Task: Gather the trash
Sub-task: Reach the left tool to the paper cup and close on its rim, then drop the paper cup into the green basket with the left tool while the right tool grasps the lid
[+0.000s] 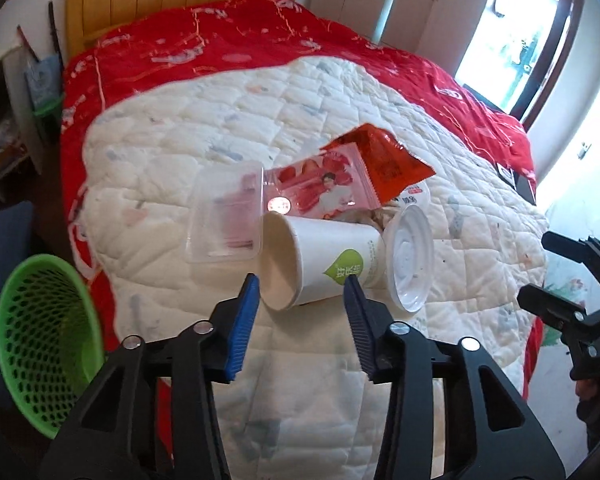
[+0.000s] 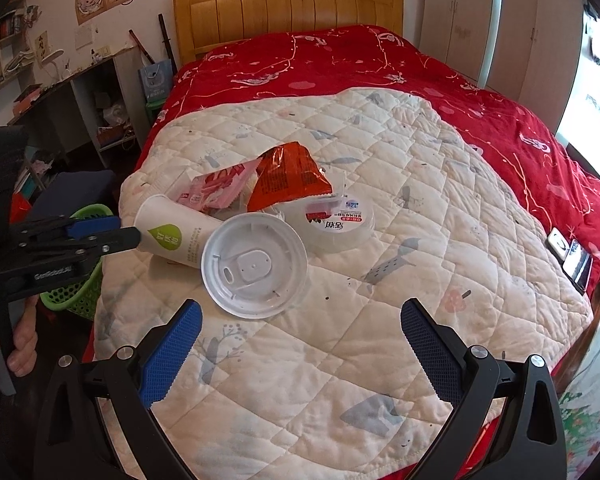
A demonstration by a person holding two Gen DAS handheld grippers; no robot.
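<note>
Trash lies in one loose heap on the white quilt (image 2: 340, 360) of the bed, and I take the paper cup (image 1: 324, 258) as my landmark: it is on its side, mouth toward my left claw (image 1: 302, 300). Just behind the cup's mouth sits a clear plastic tray (image 1: 224, 216); behind its body a pink snack wrapper (image 1: 320, 184) overlaps an orange one (image 1: 384, 156); against its base leans a white plastic lid (image 2: 256, 264), and beyond that lid a shallow clear tub with a printed label (image 2: 336, 228). Left claw is spread wide and holds nothing, its blue pads (image 1: 244, 324) either side of the cup's open end, not yet touching as far as I can judge. Right claw (image 2: 300, 344) is also wide open and empty, hovering short of the lid. Handling, by my judgement: the cup looks empty, so light and thin-walled; a hard squeeze mid-body would crush it, so I would close gently near the rolled rim, where it is stiffest. Wrappers are limp and slick, best pinched at a crimped edge. The lid is stiff but flat, so take it by its raised edge. A green mesh basket (image 1: 44, 340) stands on the floor left of the cup, below the bed edge, the likely drop point.
</note>
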